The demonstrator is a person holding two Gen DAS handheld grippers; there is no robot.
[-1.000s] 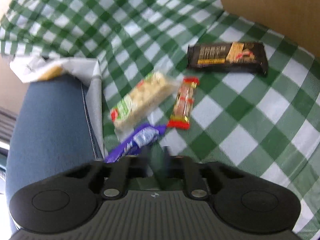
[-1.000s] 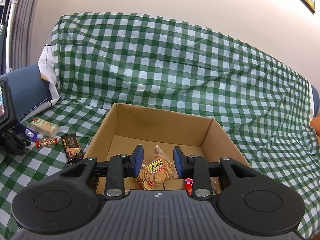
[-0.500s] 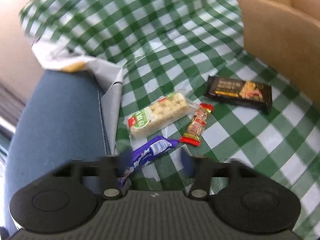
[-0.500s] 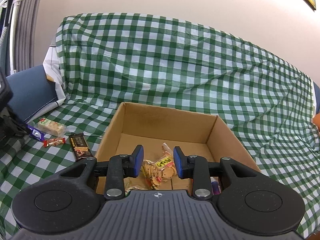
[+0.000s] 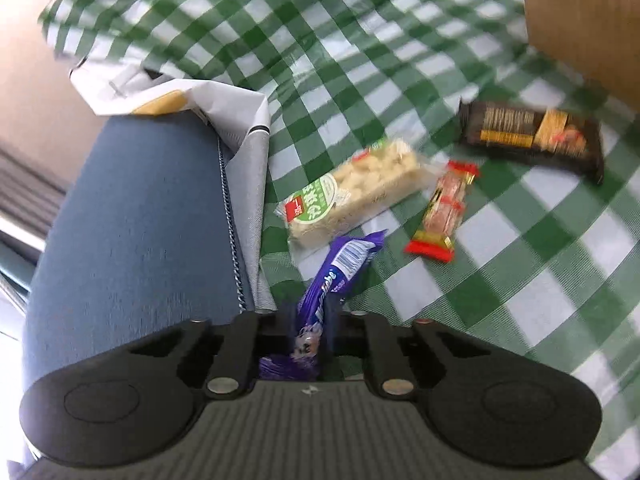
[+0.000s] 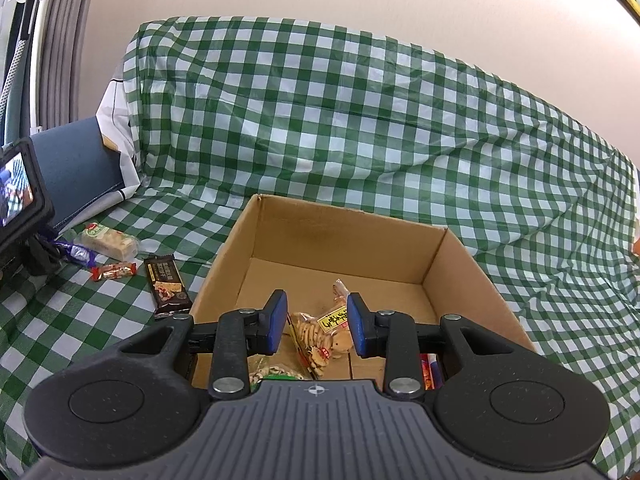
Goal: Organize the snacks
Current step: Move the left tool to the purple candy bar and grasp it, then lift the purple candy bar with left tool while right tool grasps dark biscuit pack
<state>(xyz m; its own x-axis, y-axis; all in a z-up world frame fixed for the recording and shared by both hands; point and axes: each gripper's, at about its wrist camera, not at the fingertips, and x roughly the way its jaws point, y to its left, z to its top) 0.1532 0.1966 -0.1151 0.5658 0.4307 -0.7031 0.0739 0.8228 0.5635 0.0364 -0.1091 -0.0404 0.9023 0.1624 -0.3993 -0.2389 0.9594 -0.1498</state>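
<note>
Purple snack bar [image 5: 335,276] lies on the checked cloth [image 5: 520,280], its near end pinched narrowly in your left gripper [image 5: 310,334]; it's light, crinkly, slippery, so grip mid-wrapper. Your right gripper [image 6: 316,322] hangs wide, holding nothing, above the cardboard box [image 6: 340,236].

A sofa draped in a green-and-white checked cloth [image 6: 360,128] carries everything. On its seat stands an open cardboard box [image 6: 460,264]. Left of the box lie a dark brown bar [image 6: 166,286], a small red-ended candy [image 6: 114,271], a clear pack of pale puffed snack [image 6: 108,238] and a purple bar [image 5: 340,272]. The bare blue cushion [image 5: 140,220] shows at far left.
</note>
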